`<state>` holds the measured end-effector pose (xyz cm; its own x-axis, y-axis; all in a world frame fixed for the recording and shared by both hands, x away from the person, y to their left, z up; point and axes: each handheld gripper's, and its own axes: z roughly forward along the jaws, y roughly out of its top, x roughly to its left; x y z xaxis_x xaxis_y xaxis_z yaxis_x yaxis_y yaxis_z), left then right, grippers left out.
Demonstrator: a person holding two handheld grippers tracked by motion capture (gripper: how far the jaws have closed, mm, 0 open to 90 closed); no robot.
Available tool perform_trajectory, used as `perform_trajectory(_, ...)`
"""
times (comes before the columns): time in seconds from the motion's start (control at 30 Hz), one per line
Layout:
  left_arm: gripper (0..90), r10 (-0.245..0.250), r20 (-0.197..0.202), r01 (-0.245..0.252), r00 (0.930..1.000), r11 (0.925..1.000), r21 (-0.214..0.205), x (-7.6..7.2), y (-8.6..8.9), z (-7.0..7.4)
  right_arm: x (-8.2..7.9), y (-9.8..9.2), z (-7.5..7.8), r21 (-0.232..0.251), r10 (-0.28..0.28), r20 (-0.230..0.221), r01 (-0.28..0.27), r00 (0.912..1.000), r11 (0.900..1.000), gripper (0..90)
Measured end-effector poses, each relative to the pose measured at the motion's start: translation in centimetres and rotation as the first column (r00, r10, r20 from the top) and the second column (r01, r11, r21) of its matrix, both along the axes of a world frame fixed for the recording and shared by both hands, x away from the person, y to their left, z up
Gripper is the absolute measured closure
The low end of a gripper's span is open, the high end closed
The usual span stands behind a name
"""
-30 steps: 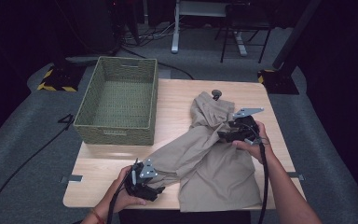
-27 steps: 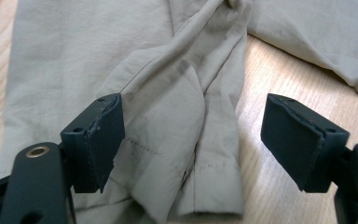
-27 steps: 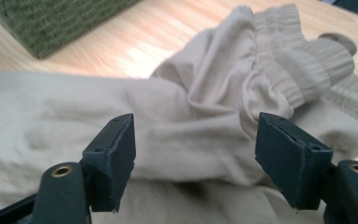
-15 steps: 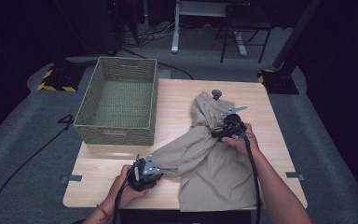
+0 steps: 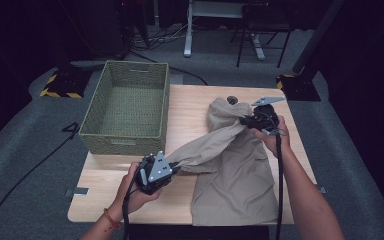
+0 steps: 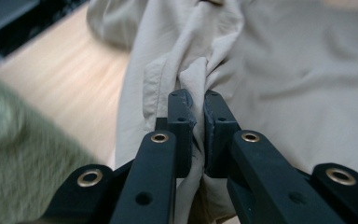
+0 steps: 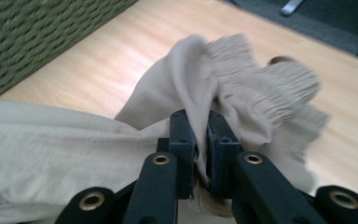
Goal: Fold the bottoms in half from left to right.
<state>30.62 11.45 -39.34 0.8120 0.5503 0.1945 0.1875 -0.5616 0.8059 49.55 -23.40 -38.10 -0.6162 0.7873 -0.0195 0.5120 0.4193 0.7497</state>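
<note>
A beige garment (image 5: 235, 170), seemingly trousers with a ribbed waistband (image 7: 261, 88), lies across the right half of the wooden table (image 5: 190, 107). My left gripper (image 5: 172, 169) is near the table's front, shut on a bunched fold of one leg (image 6: 193, 84). That leg stretches diagonally up to the waist end. My right gripper (image 5: 244, 121) is at the back right, shut on the cloth (image 7: 200, 116) just below the waistband. Both pinches show cloth squeezed between the black jaws.
A green woven basket (image 5: 92, 132) stands on the left part of the table, close to my left gripper. A small dark knob (image 5: 232, 100) sits on the table behind the garment. Dark floor, cables and chair legs surround the table.
My right gripper has moved back and slightly right with the waist end. My left gripper shifted a little; the leg between them has been pulled straighter.
</note>
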Motion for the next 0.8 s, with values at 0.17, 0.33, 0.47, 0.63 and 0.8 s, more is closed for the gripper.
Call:
perform_trajectory(0.17, 82.3, -0.134, 0.022, 0.134, 0.9907, 0.9908, -0.018, -1.1, -3.5, 2.3, 0.3, -1.9, 1.0, -0.006, -0.035, 0.011, 0.035, 0.9993, 0.9994, 83.3)
perform_trajectory(0.33, 81.9, -0.256, -0.003, 0.256, 0.9666, 0.9665, -0.016, -1.6, -8.1, 2.6, 0.4, -3.8, 0.3, -0.025, -0.071, -0.004, 0.071, 0.9975, 0.9972, 83.3)
perform_trajectory(0.47, 80.3, -0.352, -0.055, 0.354, 0.9343, 0.9352, 0.02, -1.8, -12.7, 1.3, 0.5, -5.7, -1.0, -0.056, -0.114, -0.026, 0.113, 0.9931, 0.9921, 81.2)
perform_trajectory(0.63, 79.0, -0.393, -0.146, 0.406, 0.9078, 0.9107, 0.074, -1.5, -16.7, -2.2, 0.6, -8.0, -3.6, -0.107, -0.168, -0.058, 0.161, 0.9842, 0.9811, 79.0)
perform_trajectory(0.8, 66.8, -0.378, -0.27, 0.414, 0.8855, 0.9056, 0.09, -1.0, -18.9, -5.8, 0.4, -9.7, -6.4, -0.155, -0.211, -0.076, 0.198, 0.9744, 0.9678, 68.7)
